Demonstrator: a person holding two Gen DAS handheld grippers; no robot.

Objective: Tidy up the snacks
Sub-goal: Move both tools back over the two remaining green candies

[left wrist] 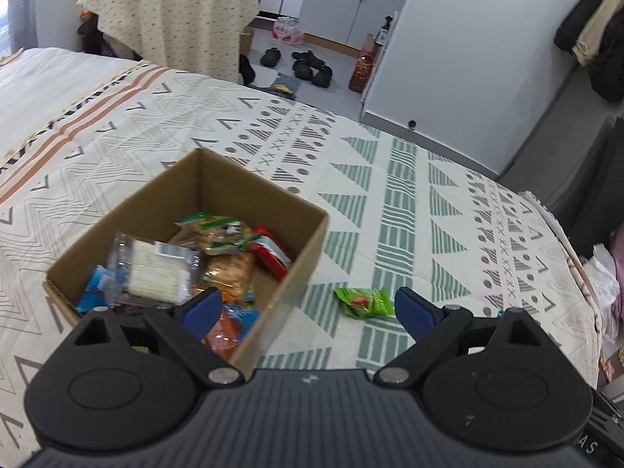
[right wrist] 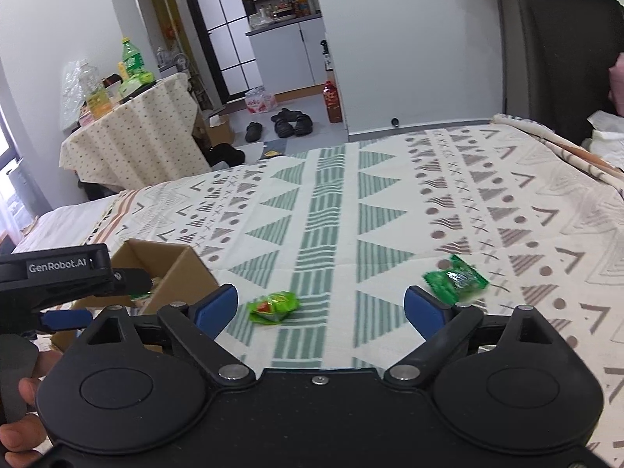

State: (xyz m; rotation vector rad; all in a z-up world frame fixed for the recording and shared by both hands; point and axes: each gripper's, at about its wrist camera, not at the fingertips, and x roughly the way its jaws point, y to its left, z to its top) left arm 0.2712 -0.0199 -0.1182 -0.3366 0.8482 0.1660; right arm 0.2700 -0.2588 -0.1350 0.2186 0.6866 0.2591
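A brown cardboard box [left wrist: 273, 273] sits on the patterned bedspread and holds several wrapped snacks [left wrist: 163, 269]. My left gripper [left wrist: 308, 306] is open and empty, its left finger over the box's near corner. A light green snack packet [left wrist: 364, 302] lies on the bedspread just right of the box, between the left fingers. In the right wrist view my right gripper [right wrist: 321, 304] is open and empty above the bedspread. The light green packet [right wrist: 273, 306] lies between its fingers, and a darker green packet [right wrist: 456, 279] lies beyond its right finger. The box [right wrist: 175, 269] and left gripper show at the left.
The bedspread [left wrist: 390, 202] covers the bed. Past the bed's far edge are a cloth-covered table [left wrist: 175, 11] with bottles, shoes [left wrist: 308, 64] on the floor, a bottle pack and a white wall panel [left wrist: 468, 58]. Clothes hang at the right.
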